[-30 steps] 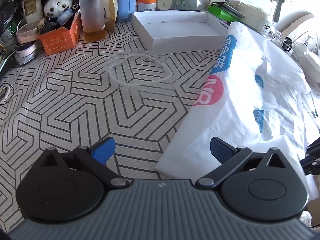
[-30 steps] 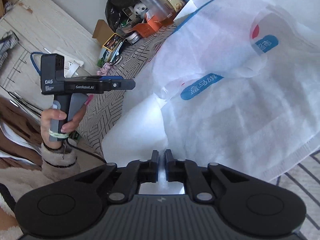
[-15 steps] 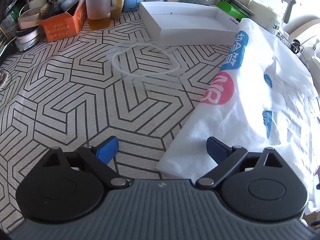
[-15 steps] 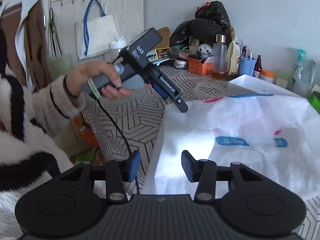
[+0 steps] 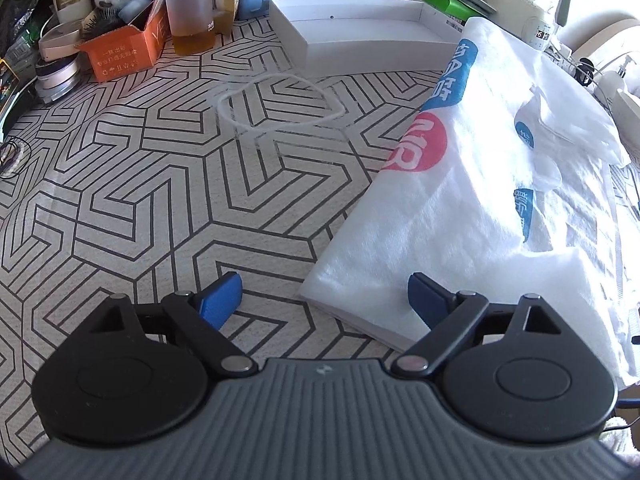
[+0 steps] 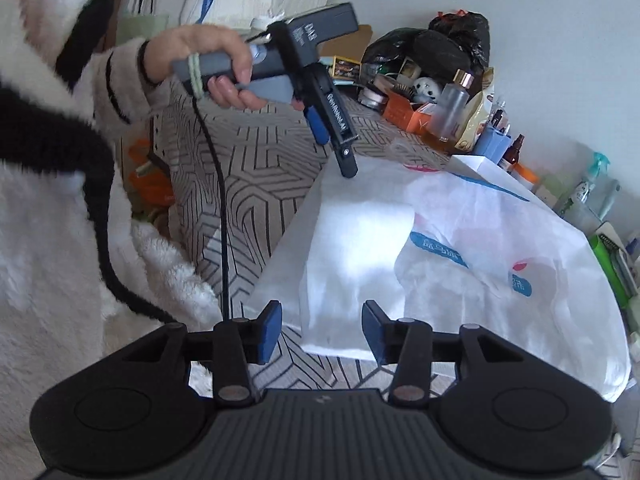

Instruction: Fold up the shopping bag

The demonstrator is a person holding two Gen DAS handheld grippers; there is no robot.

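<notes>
The white shopping bag, printed in blue and red, lies folded lengthwise on the patterned tablecloth. My left gripper is open just above the bag's near corner; its right finger hangs over the cloth without pressing it. The right wrist view shows the bag spread ahead, with the left gripper, held in a hand, over its far corner. My right gripper is open at the bag's near edge, with nothing between its pads.
An open white box stands behind the bag. A white cord loop lies mid-table. An orange box, a frosted bottle and other clutter fill the back. A fleecy sleeve is at left, beyond the table's edge.
The right gripper rolled upright and drew back to the bag's near edge, and its jaws went from almost shut on white cloth to open. The left gripper stayed over the corner.
</notes>
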